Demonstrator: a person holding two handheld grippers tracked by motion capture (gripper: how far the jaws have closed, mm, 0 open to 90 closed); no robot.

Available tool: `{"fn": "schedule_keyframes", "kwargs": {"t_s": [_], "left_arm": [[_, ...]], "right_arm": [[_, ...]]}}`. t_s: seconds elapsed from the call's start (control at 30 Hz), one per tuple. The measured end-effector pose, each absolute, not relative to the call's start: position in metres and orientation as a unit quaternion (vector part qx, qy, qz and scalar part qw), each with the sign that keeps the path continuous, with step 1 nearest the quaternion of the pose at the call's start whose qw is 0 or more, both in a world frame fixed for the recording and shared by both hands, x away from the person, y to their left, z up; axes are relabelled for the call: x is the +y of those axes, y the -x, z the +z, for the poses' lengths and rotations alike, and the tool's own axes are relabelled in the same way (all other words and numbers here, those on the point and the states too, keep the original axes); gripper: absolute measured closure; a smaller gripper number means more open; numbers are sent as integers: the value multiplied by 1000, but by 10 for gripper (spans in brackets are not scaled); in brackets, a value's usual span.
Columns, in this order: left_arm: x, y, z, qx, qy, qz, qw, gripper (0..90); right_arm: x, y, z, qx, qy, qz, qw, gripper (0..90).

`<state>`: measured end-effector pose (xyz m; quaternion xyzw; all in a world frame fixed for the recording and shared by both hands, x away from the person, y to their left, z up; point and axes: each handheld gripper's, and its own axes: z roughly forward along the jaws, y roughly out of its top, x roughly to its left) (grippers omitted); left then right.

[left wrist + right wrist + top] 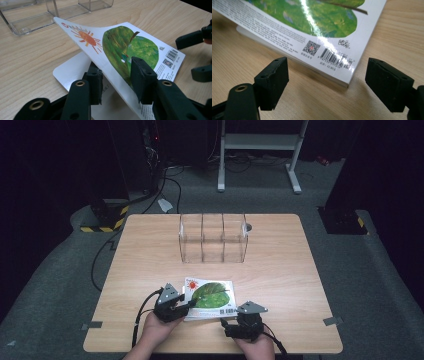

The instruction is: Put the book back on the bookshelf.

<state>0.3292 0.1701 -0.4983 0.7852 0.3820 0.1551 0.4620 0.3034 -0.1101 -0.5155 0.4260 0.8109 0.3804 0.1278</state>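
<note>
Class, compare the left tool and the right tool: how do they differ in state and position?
The left tool grips the book's lifted cover; the right tool is open, holding nothing. The left sits at the book's left edge; the right faces its barcode corner. Both have black jaws.

Light wooden rectangular table (280,270) on grey carpet. Clear plastic three-compartment organiser (213,238) at 12 o'clock from table centre. Thin glossy book with green leaf and orange sun cover (211,296) lies at 6 o'clock, near front edge. Left black two-jaw gripper (187,303) at book's 9 o'clock edge, touching it. Right black two-jaw gripper (223,325) at book's 5 o'clock corner, jaws apart.
</note>
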Motion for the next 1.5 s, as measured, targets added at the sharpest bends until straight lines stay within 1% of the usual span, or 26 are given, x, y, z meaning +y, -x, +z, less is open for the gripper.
{"fn": "schedule_keyframes", "kwargs": {"t_s": [0.13,0.23,0.3,0.37,0.5,0.57,0.67,0.8,0.93,1.1,1.5], "left_arm": [[171,-327,-497,369,-788,163,464,642],[169,-324,-496,357,-790,179,466,642],[168,-322,-494,351,-790,186,467,642],[168,-319,-493,345,-789,191,471,642],[167,-316,-491,333,-789,205,474,644],[167,-315,-490,329,-788,209,476,644],[167,-312,-489,323,-788,216,478,644],[164,-306,-486,304,-789,231,481,647],[162,-301,-482,283,-791,247,483,651],[160,-298,-481,278,-790,253,484,653],[160,-297,-481,275,-791,256,483,656]], "right_arm": [[-115,-305,-512,800,-430,398,132,181],[-117,-307,-510,788,-439,409,134,179],[-119,-311,-509,782,-440,424,126,151],[-120,-316,-509,774,-443,436,117,143],[-119,-327,-509,770,-449,439,112,141],[-120,-333,-509,767,-456,441,95,146],[-121,-343,-509,763,-458,446,99,154],[-122,-346,-514,760,-463,448,91,152],[-122,-346,-518,762,-465,444,73,144],[-122,-350,-519,757,-458,461,64,143],[-120,-360,-521,753,-467,463,18,111]]}}
